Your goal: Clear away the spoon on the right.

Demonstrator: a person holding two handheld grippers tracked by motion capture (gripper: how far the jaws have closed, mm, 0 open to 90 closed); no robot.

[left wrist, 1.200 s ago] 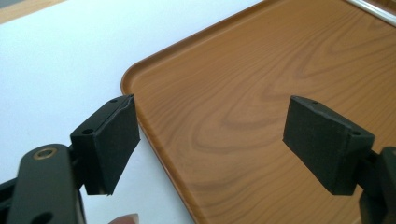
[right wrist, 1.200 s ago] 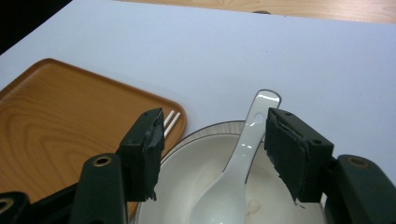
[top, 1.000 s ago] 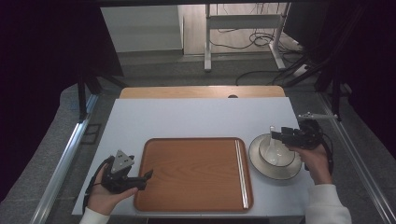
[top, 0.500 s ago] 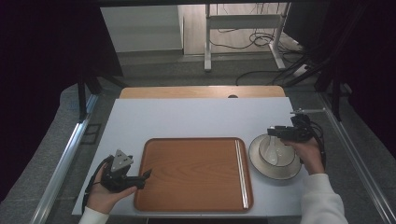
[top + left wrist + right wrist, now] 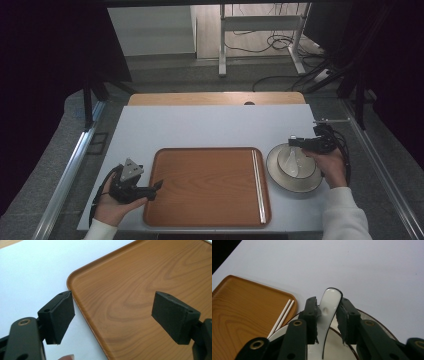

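Observation:
A white ceramic spoon (image 5: 328, 307) rests in a white bowl (image 5: 306, 181) to the right of the wooden tray (image 5: 200, 185). Its handle points up past the bowl's far rim. My right gripper (image 5: 326, 315) is shut on that handle, with a pad pressed on each side. From above, the right gripper (image 5: 299, 143) sits over the bowl's far edge, and the spoon (image 5: 292, 164) lies below it. My left gripper (image 5: 112, 316) is open with nothing between its jaws, which straddle the tray's (image 5: 140, 287) near-left rim. From above, the left gripper (image 5: 152, 188) is at the tray's left edge.
A pair of white chopsticks (image 5: 257, 182) lies along the tray's right side, also seen as chopsticks (image 5: 283, 313) beside the bowl (image 5: 379, 326). The white tabletop (image 5: 210, 127) stretches behind the tray. Metal rails run along both table sides.
The right gripper has shifted slightly left at the bowl's far rim, still on the spoon handle. The left hand and gripper have not moved.

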